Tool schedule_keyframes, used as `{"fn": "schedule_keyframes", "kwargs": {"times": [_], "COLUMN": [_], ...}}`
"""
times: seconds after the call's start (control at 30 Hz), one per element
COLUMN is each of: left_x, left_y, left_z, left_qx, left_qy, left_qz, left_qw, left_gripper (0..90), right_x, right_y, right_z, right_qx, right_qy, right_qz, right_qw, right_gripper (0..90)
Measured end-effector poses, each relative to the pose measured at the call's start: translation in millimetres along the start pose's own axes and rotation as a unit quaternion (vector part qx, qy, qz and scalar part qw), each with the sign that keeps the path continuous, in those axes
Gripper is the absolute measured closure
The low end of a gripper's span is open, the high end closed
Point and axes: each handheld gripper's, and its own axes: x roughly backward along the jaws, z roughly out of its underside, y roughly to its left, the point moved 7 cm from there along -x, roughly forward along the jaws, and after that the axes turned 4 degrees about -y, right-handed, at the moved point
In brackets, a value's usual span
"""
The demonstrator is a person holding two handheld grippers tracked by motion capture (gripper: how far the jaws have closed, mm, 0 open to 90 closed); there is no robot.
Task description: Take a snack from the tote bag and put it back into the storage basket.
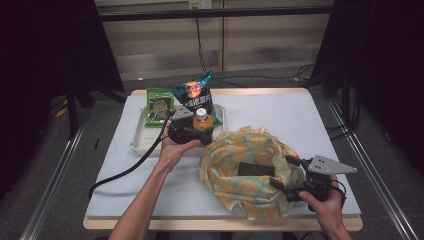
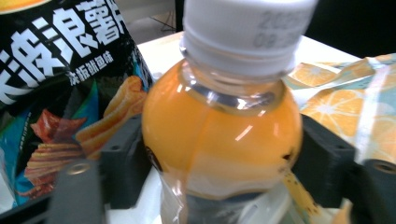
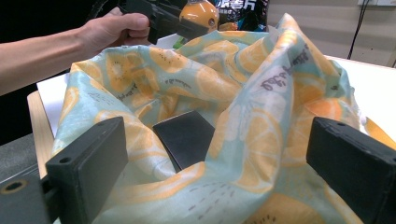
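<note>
Hold the juice bottle [image 2: 219,135] tight and upright in the left gripper [image 1: 192,131], lifting toward the bag [image 1: 250,170] beside the wide-open right gripper [image 1: 295,177].

Orange-filled bottle [image 2: 219,135], white cap; teal bag [image 1: 250,170] with orange-slice print.

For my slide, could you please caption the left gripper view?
Left hand-held gripper clamps an orange drink bottle beside a chip bag.

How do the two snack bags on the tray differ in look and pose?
The blue chip bag is larger and stands upright, puffed; the green snack bag is smaller and flatter and leans back at the tray's left end. Both sit in the tray, behind the orange drink bottle.
</note>
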Motion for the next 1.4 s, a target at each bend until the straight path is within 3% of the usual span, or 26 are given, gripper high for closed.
{"fn": "schedule_keyframes", "kwargs": {"times": [0.07, 0.1, 0.4, 0.53, 0.67, 0.7, 0.73, 0.77, 0.8, 0.9, 1.0, 1.03, 1.1, 1.3, 1.37, 1.4], "left_x": [3.3, 5.1, 33.6, 46.5, 60.8, 66.7, 66.7, 71.0, 71.0, 76.3, 77.0, 76.8, 75.6, 64.9, 60.8, 57.7], "left_y": [-1.8, -1.0, 1.3, -5.3, -20.3, -28.2, -28.2, -36.9, -36.9, -51.7, -57.2, -61.4, -67.3, -93.1, -102.6, -106.2], "left_z": [0.2, 0.6, -1.8, 0.2, -3.0, -3.9, -3.9, -4.1, -4.1, -5.5, -5.9, -6.2, -5.5, -3.3, -1.4, -0.1], "left_qx": [0.002, 0.003, 0.015, -0.003, -0.01, -0.017, -0.017, -0.017, -0.017, -0.02, -0.017, -0.015, -0.026, -0.048, -0.047, -0.057], "left_qy": [-0.002, -0.002, -0.014, -0.005, -0.023, -0.029, -0.029, -0.032, -0.032, -0.041, -0.042, -0.045, -0.036, -0.019, -0.016, -0.007], "left_qz": [0.01, 0.006, 0.013, 0.019, 0.045, 0.057, 0.057, 0.077, 0.077, 0.109, 0.124, 0.139, 0.138, 0.164, 0.188, 0.188], "left_qw": [0.9999, 1.0, 0.9997, 0.9998, 0.9987, 0.9978, 0.9978, 0.9963, 0.9963, 0.993, 0.9912, 0.9892, 0.9895, 0.9851, 0.9808, 0.9805], "left_gripper": [20.8, 15.6, 11.7, 19.7, 28.0, 34.6, 35.9, 37.4, 41.1, 46.5, 53.0, 53.6, 55.0, 56.3, 63.7, 65.5], "right_x": [0.2, 0.6, 0.4, 0.8, 2.0, 2.2, 2.2, 2.0, 1.6, -0.2, -1.3, -1.4, -1.6, -1.5, -2.1, -3.2], "right_y": [-0.5, -1.0, -0.1, -0.5, 0.8, 1.1, 1.1, 1.4, 1.6, 1.8, 1.7, 1.8, 1.5, -1.2, -2.5, -3.2], "right_z": [-0.5, -0.7, -1.7, -4.3, -5.5, -6.2, -6.2, -6.2, -6.1, -5.6, -5.8, -5.9, -6.3, -8.4, -10.1, -10.8], "right_qx": [0.001, 0.001, 0.0, -0.002, -0.004, -0.002, -0.002, -0.001, -0.001, -0.005, -0.005, -0.007, -0.008, -0.008, -0.008, -0.006], "right_qy": [-0.002, -0.001, 0.001, -0.002, -0.001, -0.001, -0.001, 0.002, 0.003, 0.008, 0.009, 0.011, 0.012, 0.019, 0.022, 0.022], "right_qz": [0.0, 0.001, 0.001, 0.004, 0.001, -0.001, -0.001, -0.004, -0.006, -0.012, -0.013, -0.013, -0.015, -0.012, -0.006, -0.007], "right_qw": [1.0, 1.0, 1.0, 1.0, 1.0, 1.0, 1.0, 1.0, 1.0, 0.9999, 0.9999, 0.9998, 0.9998, 0.9997, 0.9997, 0.9997], "right_gripper": [4.8, 4.8, 5.3, 7.7, 11.3, 13.3, 13.3, 16.4, 18.4, 24.7, 27.3, 28.5, 30.5, 32.8, 35.4, 37.1]}}
